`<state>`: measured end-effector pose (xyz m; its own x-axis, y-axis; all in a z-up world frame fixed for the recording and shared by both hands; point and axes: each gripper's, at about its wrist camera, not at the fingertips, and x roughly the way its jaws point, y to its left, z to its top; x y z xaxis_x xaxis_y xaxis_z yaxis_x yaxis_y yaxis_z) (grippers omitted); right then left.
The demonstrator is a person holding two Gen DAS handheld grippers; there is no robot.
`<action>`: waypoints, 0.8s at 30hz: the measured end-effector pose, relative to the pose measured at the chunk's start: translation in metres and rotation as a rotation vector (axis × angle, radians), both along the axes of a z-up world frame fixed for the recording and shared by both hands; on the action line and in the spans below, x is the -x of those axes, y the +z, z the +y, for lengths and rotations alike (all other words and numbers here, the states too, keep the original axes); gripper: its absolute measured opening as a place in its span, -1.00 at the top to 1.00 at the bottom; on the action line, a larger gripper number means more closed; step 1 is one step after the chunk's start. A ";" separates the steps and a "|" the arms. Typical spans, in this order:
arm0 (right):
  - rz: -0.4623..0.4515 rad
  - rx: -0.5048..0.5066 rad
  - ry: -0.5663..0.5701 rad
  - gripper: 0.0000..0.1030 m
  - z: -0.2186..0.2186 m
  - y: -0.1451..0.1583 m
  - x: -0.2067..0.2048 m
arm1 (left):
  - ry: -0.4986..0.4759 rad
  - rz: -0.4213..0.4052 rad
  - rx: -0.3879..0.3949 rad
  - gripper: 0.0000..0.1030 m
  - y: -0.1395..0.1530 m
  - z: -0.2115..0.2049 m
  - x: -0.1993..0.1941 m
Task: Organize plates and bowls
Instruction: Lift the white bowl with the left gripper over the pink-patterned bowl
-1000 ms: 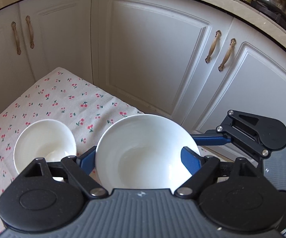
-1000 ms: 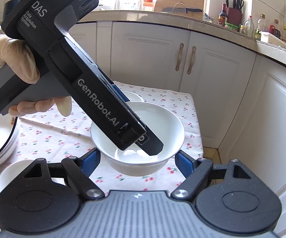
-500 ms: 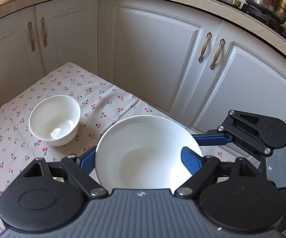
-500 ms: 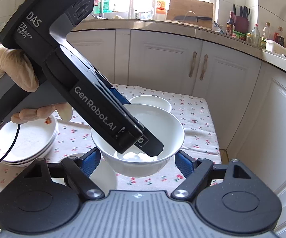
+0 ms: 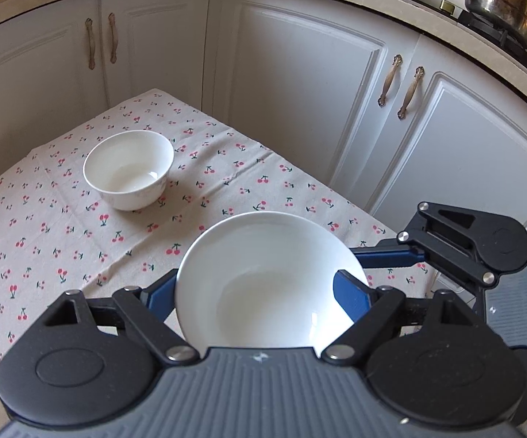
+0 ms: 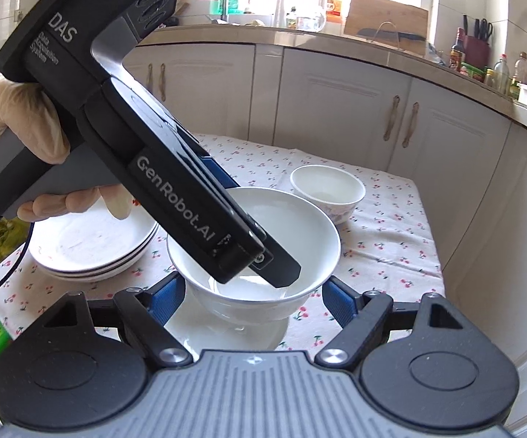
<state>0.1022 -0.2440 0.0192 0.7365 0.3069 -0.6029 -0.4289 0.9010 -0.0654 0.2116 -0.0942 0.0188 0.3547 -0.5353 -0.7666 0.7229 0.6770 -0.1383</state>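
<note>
**Two grippers share one large white bowl above the cherry-print cloth**

The left gripper [image 5: 263, 292] is clamped across the large white bowl [image 5: 270, 277], its blue pads pressing the rim on both sides. In the right wrist view that same large bowl [image 6: 260, 255] sits between the right gripper [image 6: 252, 299] fingers, which stand at its two sides; whether those pads actually touch the wall cannot be told. A gloved hand [image 6: 19, 124] holds the left gripper's handle.

Relative to the large bowl: a small white bowl [image 5: 128, 169] stands well beyond it on the tablecloth [image 5: 227, 171], a stack of white plates [image 6: 92, 244] lies to its left, and another white dish [image 6: 227, 332] sits directly beneath it.
</note>
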 end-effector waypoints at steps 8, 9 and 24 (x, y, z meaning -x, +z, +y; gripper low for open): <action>0.025 0.006 0.028 -0.66 0.007 -0.007 0.004 | 0.023 0.024 -0.006 -0.70 -0.011 0.007 0.007; 0.028 0.009 0.031 -0.66 0.008 -0.009 0.004 | 0.024 0.027 -0.006 -0.70 -0.013 0.008 0.007; 0.071 0.009 0.040 -0.66 0.009 -0.022 0.003 | 0.024 0.041 -0.034 -0.70 -0.028 0.006 0.011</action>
